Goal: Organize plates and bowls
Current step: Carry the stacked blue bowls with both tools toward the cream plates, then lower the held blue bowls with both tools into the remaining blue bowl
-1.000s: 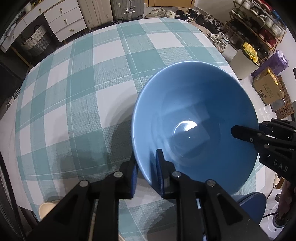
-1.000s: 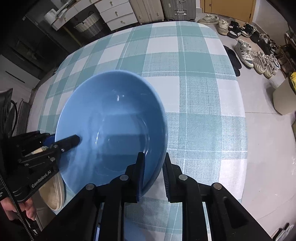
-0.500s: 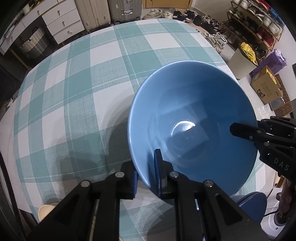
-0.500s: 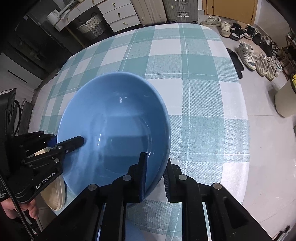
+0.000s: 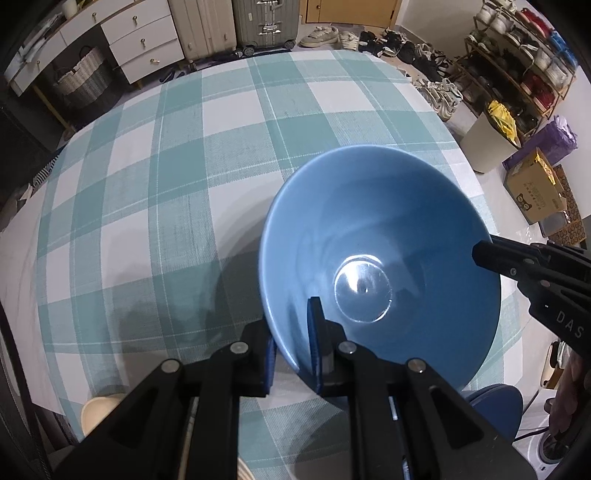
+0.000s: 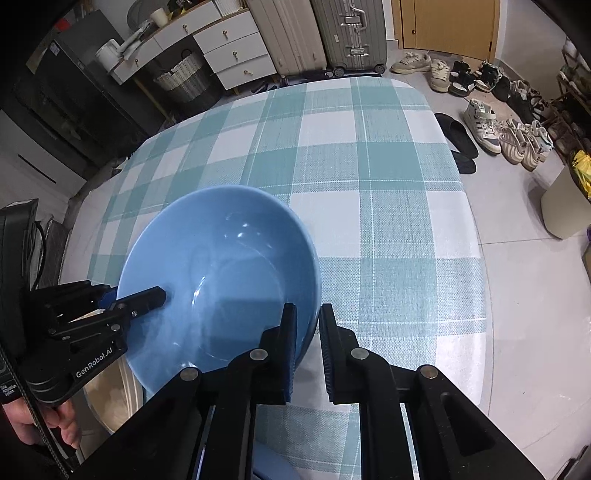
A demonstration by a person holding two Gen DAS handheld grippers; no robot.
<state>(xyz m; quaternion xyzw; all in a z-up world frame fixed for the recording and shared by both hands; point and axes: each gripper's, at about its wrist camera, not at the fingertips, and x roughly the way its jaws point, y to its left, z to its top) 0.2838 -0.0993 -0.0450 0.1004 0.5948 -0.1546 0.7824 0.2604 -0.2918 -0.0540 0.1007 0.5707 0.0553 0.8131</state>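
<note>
Bowl [image 5: 380, 254], blue, glossy, round (no long axis to speak of), mouth facing up and tipped slightly, held over the near part of the table. Left gripper [image 5: 291, 354] pinches the rim on one side, one blue pad inside the bowl and one outside; right gripper [image 6: 307, 350] takes the opposite rim the same way, its jaws closing narrowly on the bowl wall. Beneath: tablecloth [image 5: 155, 192], teal-and-white check, otherwise bare across its middle. At the near edge, a cream dish [image 6: 110, 398] and part of a blue plate [image 5: 498, 410]. Beyond the table: grey suitcase [image 6: 347, 33], white drawer unit [image 6: 229, 48], woven basket [image 5: 79, 79], shoes [image 6: 491, 133] along the floor, a shoe rack [image 5: 517, 66], a cardboard box [image 5: 535, 192]. Legible writing: "GenRobot.AI" on the left gripper body, "DAS" on the right one.
</note>
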